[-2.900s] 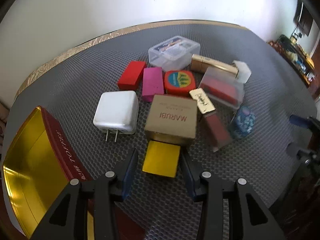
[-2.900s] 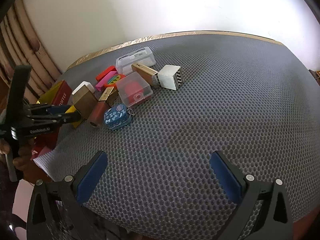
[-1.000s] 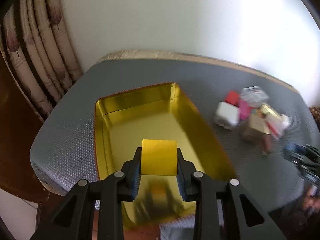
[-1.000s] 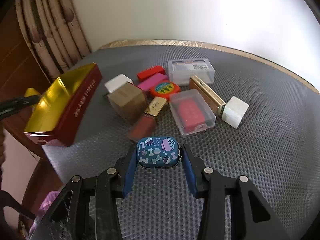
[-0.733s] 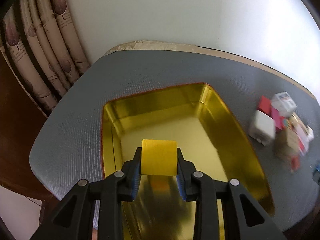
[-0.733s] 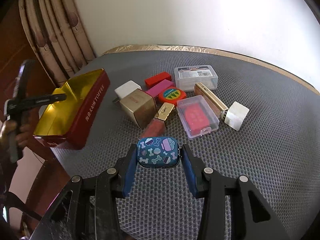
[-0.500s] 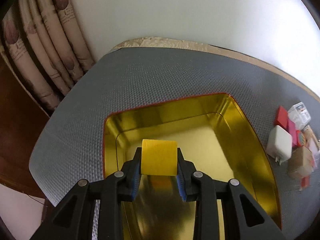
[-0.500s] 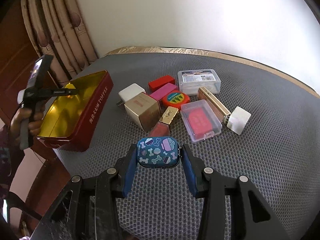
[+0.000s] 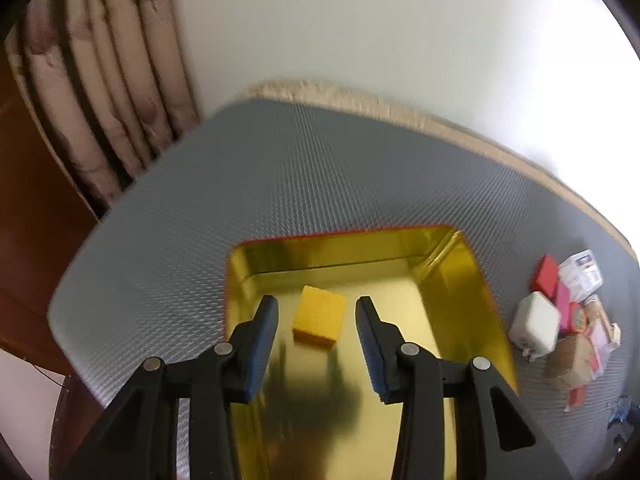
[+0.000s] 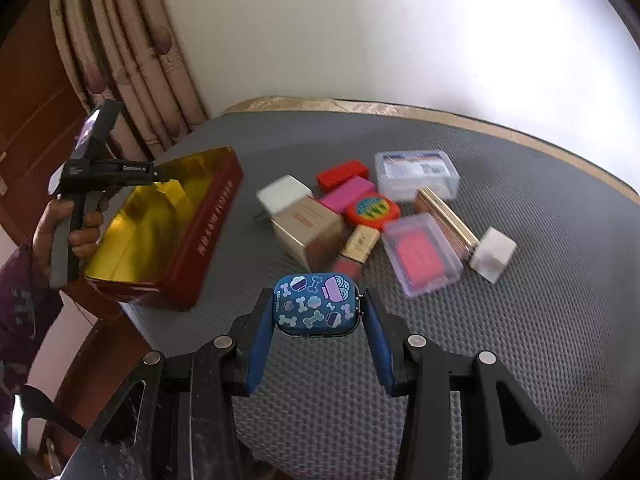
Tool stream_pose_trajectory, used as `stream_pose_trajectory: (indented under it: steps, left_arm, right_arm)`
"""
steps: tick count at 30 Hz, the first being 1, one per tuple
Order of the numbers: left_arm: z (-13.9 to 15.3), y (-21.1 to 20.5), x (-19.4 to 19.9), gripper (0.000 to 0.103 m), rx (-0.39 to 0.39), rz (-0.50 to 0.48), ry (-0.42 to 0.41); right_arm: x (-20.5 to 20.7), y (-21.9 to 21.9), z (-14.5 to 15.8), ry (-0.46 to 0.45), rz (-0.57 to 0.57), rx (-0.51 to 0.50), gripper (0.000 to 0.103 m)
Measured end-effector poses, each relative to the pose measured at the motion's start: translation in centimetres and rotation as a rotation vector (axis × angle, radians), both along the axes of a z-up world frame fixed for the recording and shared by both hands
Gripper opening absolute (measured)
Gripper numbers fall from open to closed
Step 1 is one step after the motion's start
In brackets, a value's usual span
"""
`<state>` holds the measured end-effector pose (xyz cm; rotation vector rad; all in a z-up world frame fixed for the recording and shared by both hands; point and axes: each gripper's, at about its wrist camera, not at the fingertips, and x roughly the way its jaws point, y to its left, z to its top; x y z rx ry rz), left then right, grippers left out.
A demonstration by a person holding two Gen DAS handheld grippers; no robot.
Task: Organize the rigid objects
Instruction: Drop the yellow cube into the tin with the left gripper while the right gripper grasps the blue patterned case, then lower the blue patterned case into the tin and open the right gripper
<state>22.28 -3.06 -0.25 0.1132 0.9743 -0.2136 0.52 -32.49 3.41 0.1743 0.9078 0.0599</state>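
We see L hand-held gripper (image 9: pixel 316 322) jaws opening; yellow block (image 9: pixel 319 315) lies free in gold tin (image 9: pixel 460 280), sorted. R hand-held gripper (image 10: pixel 318 312) clamps blue case (image 10: pixel 315 304), probably tin next.

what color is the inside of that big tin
Shiny gold inside the tin, red outside; clearest in the left wrist view.

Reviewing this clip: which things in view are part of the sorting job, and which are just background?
Part of the job:
- gold tin
- yellow block lying in it, between the opening left claw
- blue patterned case gripped by the right claw
- white charger, tan box, clear case waiting on the mat

Background:
- curtain
- wall
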Motion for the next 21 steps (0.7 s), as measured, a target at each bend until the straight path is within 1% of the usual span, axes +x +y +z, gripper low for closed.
stream_pose_trajectory:
  steps: [2, 4, 7, 8, 10, 13, 16, 21]
  left_arm:
    - [1.8, 0.4, -2.5, 0.041, 0.009, 0.016, -0.063]
    - [3.4, 0.9, -5.3, 0.041, 0.025, 0.025, -0.105]
    - [4.8, 1.8, -8.8, 0.041, 0.05, 0.043, -0.129]
    - [5.1, 2.2, -9.8, 0.043, 0.045, 0.046, -0.129]
    - [5.1, 2.8, -11.2, 0.047, 0.048, 0.043, -0.111]
    - [4.7, 2.7, -12.7, 0.047, 0.068, 0.035, -0.096]
    - [4.1, 2.7, -13.1, 0.047, 0.093, 0.027, -0.089]
    - [2.9, 2.7, -12.8, 0.047, 0.126, 0.023, -0.071]
  right_arm:
    - [0.6, 0.9, 0.8, -0.014, 0.022, 0.002, 0.041]
    - [1.2, 1.9, 1.5, -0.028, 0.046, 0.004, 0.041]
    - [2.9, 4.3, 2.6, -0.049, 0.104, 0.014, 0.041]
    - [3.7, 5.3, 2.9, -0.054, 0.128, 0.025, 0.041]
    - [5.0, 7.0, 3.2, -0.057, 0.161, 0.038, 0.041]
    - [7.7, 9.7, 3.3, -0.044, 0.21, 0.062, 0.041]
    - [10.5, 12.1, 2.9, -0.02, 0.255, 0.072, 0.041]
    - [15.0, 14.9, 1.5, 0.037, 0.293, 0.041, 0.041]
